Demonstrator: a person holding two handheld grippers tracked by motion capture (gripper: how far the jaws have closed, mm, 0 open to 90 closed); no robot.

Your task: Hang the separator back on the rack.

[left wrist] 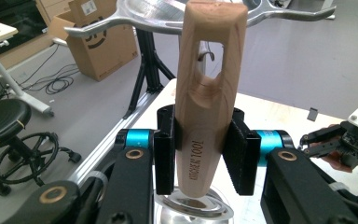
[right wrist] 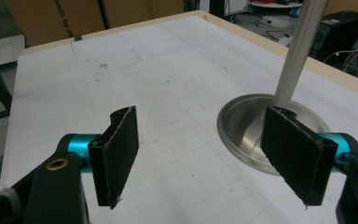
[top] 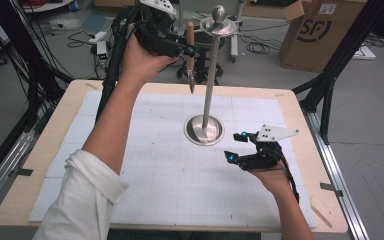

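The bench [top: 50,150] is lying under a white gridded mat [top: 145,200] that is covering most of its wooden top. Near the middle of the mat a metal stand [top: 209,85] is rising upright from a round dished base [top: 204,129], its thin pole ending in a small rimmed top plate with curved arms and a ball on top.

The left tongs [top: 189,50] are being held high above the far side of the bench, just beside the top of the stand. They are clenching a wooden-handled utensil [top: 191,55], which is hanging upright with its metal tip pointing down, well above the mat. In the left gripper view the pads are pressing on both sides of the wooden handle [left wrist: 205,102], whose slotted end is reaching up to the stand's top plate; whether it is touching an arm there I cannot tell.

The right tongs [top: 235,146] are hovering low over the mat just right of the stand's base. Their jaws are standing apart, released, with nothing between the pads [right wrist: 121,149].
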